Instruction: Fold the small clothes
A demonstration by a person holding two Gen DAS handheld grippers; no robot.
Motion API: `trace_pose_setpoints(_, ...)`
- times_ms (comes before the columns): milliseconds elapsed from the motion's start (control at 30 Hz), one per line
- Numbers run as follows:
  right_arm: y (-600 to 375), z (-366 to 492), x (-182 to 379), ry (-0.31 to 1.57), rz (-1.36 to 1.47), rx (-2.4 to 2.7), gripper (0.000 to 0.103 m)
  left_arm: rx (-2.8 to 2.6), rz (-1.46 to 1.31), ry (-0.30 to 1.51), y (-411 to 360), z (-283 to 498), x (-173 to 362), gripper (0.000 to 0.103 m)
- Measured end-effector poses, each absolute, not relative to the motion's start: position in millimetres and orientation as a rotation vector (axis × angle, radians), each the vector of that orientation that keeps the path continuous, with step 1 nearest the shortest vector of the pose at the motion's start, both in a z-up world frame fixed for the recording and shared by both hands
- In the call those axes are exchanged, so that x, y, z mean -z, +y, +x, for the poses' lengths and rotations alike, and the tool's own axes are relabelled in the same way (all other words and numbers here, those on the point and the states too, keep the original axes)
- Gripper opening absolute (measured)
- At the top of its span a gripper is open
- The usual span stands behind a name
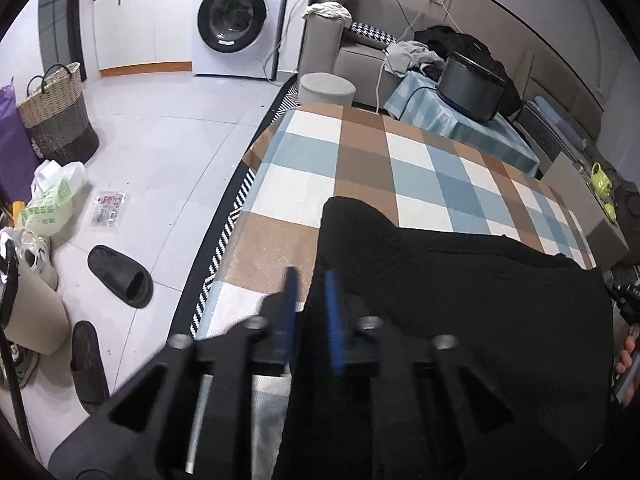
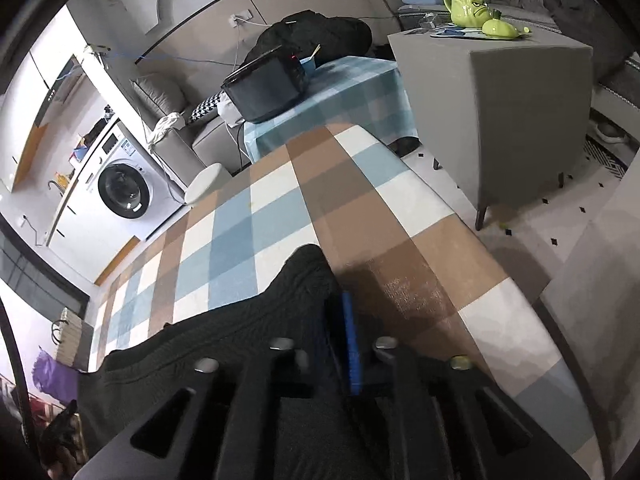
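A black knit garment (image 1: 460, 300) lies stretched over the near part of the checkered table (image 1: 360, 160). My left gripper (image 1: 312, 280) is shut on the garment's left edge, its blue pads pinching the cloth. In the right wrist view the same black garment (image 2: 248, 328) hangs between the grippers. My right gripper (image 2: 338, 304) is shut on its right edge; one blue pad (image 2: 350, 336) shows and the cloth hides the other. The checkered table (image 2: 280, 216) extends away beyond it.
A grey side table (image 2: 500, 112) with a green mug (image 2: 468, 8) stands to the right. A black appliance (image 1: 468, 84) sits on a blue checked table behind. Slippers (image 1: 120, 276), bags and a basket (image 1: 56, 116) are on the floor at left, by the washing machine (image 1: 236, 16).
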State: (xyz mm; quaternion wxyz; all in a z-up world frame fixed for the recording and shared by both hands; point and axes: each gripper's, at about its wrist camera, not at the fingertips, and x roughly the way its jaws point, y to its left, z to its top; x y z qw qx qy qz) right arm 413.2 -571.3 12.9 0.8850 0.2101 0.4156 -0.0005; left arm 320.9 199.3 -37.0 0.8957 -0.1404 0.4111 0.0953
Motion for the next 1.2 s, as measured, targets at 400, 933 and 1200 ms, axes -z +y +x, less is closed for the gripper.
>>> trace_pose_setpoints(400,-552,422,6,0.945,0.348,-0.003,0.027,-0.164,-0.282,0.919,187,374,68,0.005)
trace_pose_setpoints(933,-552,409,-39,0.761,0.377,-0.088,0.006,-0.213,-0.394,0.743,220,312,18,0.003)
trace_pose_setpoints(1200,-548,394,-15,0.888,0.422,-0.076,0.04,-0.224,-0.417,0.849,217,276,29,0.03)
